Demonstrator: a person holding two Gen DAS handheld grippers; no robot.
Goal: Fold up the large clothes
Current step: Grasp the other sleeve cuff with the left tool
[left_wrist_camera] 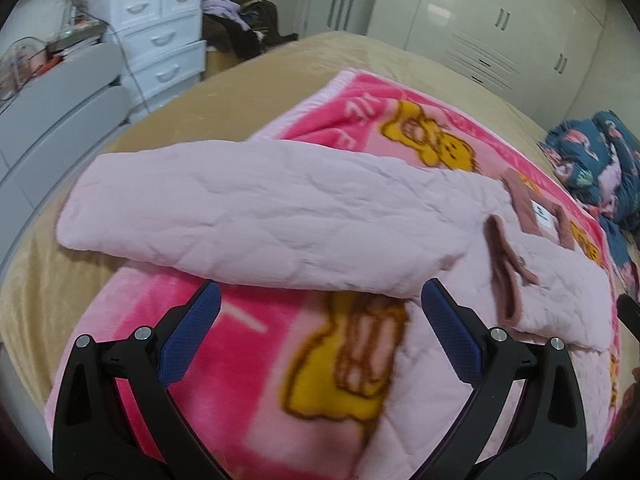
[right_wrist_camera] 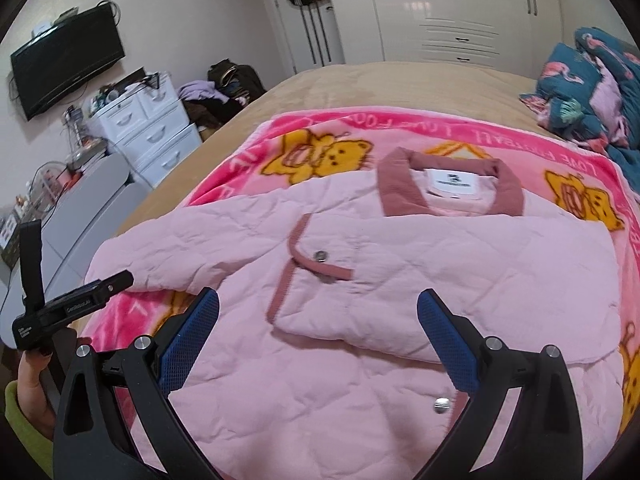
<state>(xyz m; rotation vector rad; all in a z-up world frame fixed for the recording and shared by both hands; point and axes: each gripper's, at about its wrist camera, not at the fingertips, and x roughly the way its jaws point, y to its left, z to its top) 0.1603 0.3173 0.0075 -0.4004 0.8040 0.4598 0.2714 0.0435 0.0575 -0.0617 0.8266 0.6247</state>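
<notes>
Jacket (right_wrist_camera: 360,280) pink, quilted | collar (right_wrist_camera: 452,188) darker | sleeve (left_wrist_camera: 248,208) apparently outstretched

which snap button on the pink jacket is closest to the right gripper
The lowest snap on the pink jacket, just inside the right gripper's right finger. The pocket-flap snap sits farther up.

Both grippers, left (left_wrist_camera: 320,316) and right (right_wrist_camera: 318,316), jaws apart (empty).

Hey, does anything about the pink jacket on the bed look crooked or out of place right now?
The pink jacket lies front-up on the bear blanket, but its sleeve sticks out sideways, past the blanket's edge onto the tan bedspread, not yet folded in. No damage visible. Both hand-held grippers are open, holding nothing.
</notes>
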